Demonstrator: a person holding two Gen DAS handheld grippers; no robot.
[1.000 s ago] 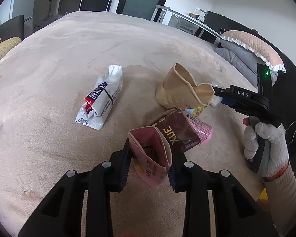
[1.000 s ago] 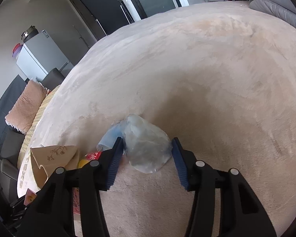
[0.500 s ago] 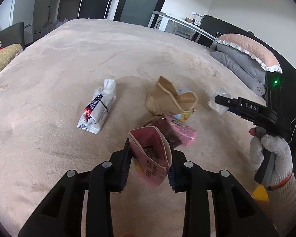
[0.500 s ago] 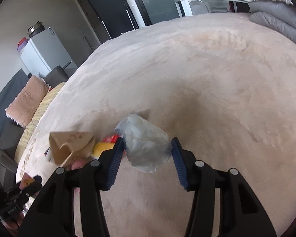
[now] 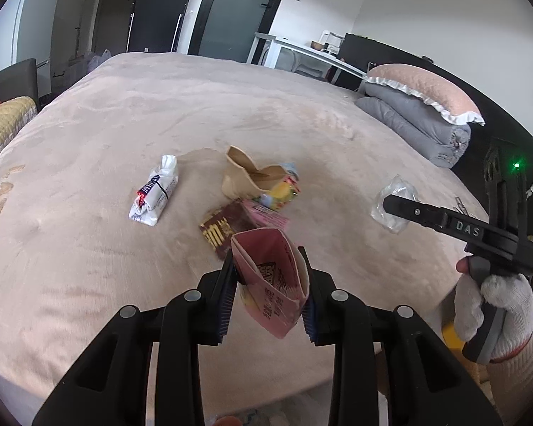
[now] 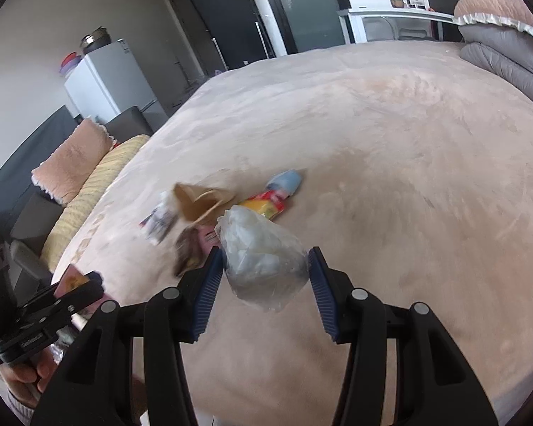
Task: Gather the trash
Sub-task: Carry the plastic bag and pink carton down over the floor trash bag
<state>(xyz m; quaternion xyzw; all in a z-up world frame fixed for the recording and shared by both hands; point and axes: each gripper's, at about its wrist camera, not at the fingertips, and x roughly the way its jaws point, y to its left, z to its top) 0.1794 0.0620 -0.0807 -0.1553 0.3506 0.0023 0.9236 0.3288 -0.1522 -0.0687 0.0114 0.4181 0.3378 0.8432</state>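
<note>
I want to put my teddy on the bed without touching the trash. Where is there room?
The bed is bare between the white wrapper and the yellow cushion, and from the paper bag back to the grey pillows. The middle is crowded with the brown packet and other wrappers.

Each black gripper (image 5: 270, 294) has blue ribbed pads (image 6: 205, 293), silver screws, and a white knit glove (image 5: 494, 305) holds one marked "DAS".

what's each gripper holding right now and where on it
Left gripper pinches the pink carton across its sides near the open top. Right gripper squeezes the clear plastic bag around its middle.
</note>
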